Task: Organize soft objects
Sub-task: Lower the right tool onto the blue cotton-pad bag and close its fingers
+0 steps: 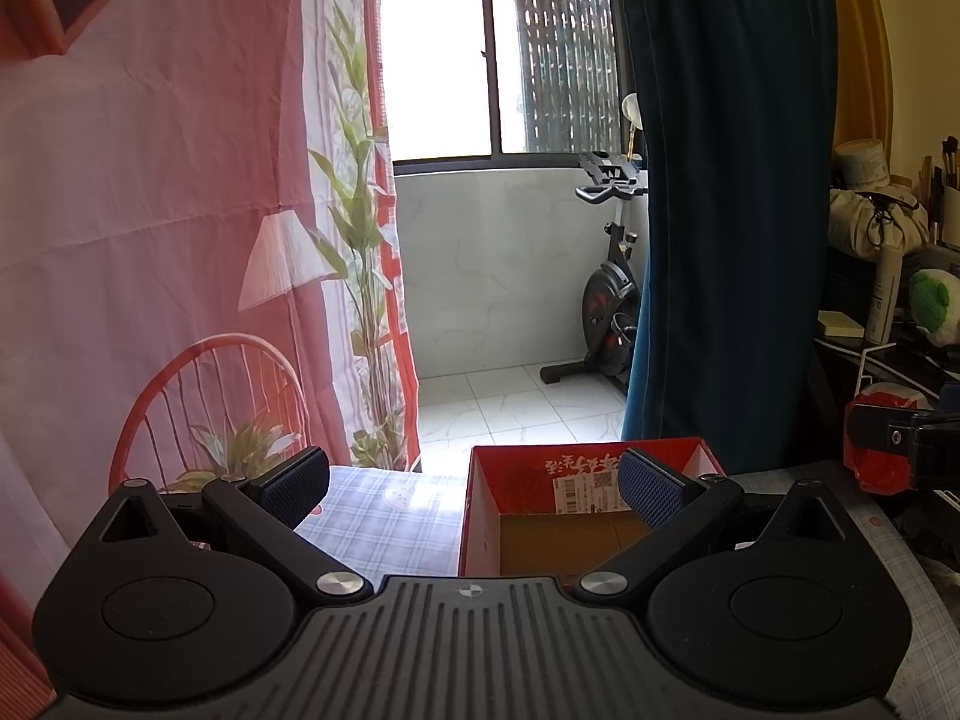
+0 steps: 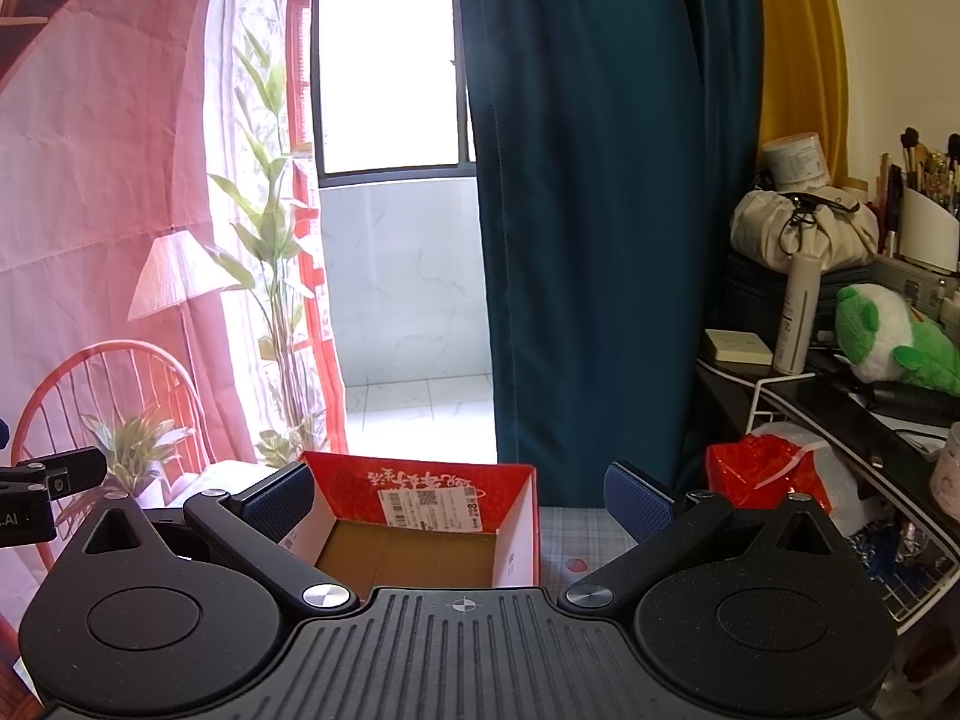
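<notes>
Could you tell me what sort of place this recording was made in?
Most likely a lived-in room at home: an exercise bike stands on a tiled balcony, a teal curtain hangs beside it, and a cluttered shelf holds makeup brushes and a green plush toy.

Black claws (image 1: 474,486), blue ribbed pads (image 2: 282,501), silver screws

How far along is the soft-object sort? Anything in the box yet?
Done: nothing visible; the red cardboard box shows only its bare brown floor. In hand: nothing; left gripper and right gripper are both open and empty, held near the box. Left: all of it; the green-and-white plush toy sits on the cluttered shelf to the right.
</notes>
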The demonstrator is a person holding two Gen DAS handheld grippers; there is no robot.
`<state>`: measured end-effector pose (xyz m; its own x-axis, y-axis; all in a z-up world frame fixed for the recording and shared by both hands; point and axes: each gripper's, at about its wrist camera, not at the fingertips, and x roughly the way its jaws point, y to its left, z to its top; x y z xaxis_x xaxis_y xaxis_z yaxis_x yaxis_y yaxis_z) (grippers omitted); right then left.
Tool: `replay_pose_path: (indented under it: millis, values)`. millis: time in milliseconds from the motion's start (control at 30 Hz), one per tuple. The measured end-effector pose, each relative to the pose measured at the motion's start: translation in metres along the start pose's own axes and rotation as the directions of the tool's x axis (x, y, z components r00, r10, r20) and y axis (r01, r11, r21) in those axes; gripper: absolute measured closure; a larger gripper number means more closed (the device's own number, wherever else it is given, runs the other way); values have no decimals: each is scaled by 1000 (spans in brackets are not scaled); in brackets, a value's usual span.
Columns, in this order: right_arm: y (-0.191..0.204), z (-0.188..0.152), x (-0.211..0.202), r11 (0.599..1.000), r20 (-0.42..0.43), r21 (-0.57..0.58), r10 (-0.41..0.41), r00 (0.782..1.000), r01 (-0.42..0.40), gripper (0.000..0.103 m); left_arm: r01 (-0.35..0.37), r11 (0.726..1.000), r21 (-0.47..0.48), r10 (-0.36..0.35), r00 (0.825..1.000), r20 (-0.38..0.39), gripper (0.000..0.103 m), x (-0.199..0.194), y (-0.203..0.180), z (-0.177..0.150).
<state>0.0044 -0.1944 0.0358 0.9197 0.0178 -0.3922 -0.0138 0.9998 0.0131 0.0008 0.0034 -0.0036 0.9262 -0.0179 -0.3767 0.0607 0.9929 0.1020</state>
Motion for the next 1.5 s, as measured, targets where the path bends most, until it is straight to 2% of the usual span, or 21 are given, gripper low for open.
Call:
replay_pose_path:
  millis: [600,767,867,933,1033,1167,1267,1367,1500]
  values:
    - [2,-4,3,1000,0,16,5,1000,-5,0,-15,1000,-3,15,1000,-13,0,3,0,-2]
    - [-6,-10,6,997,27,54,55,998,-57,0,2,1000,-14,-2,1000,-3,0,9,3,-10]
    - [-13,-22,8,990,90,81,110,990,-117,0,3,999,-32,-2,1000,6,0,15,5,-20]
    - [-16,-29,11,988,100,86,120,988,-129,0,4,999,-33,-4,1000,-3,0,21,6,-26]
    - [-18,-40,19,991,82,85,92,992,-99,0,6,1000,-29,-7,998,-56,0,34,7,-35]
    - [-17,-60,28,994,73,72,76,994,-81,0,44,999,-29,-47,993,-105,0,49,10,-55]
    - [-17,-76,41,992,-13,82,101,995,-99,0,82,996,-39,-87,985,-149,0,58,12,-71]
    - [-13,-95,49,994,-76,77,84,994,-79,0,115,992,-53,-123,975,-187,0,67,16,-85]
    - [-9,-120,56,994,-133,69,91,987,-83,0,106,994,-10,-106,970,-217,0,76,12,-99]
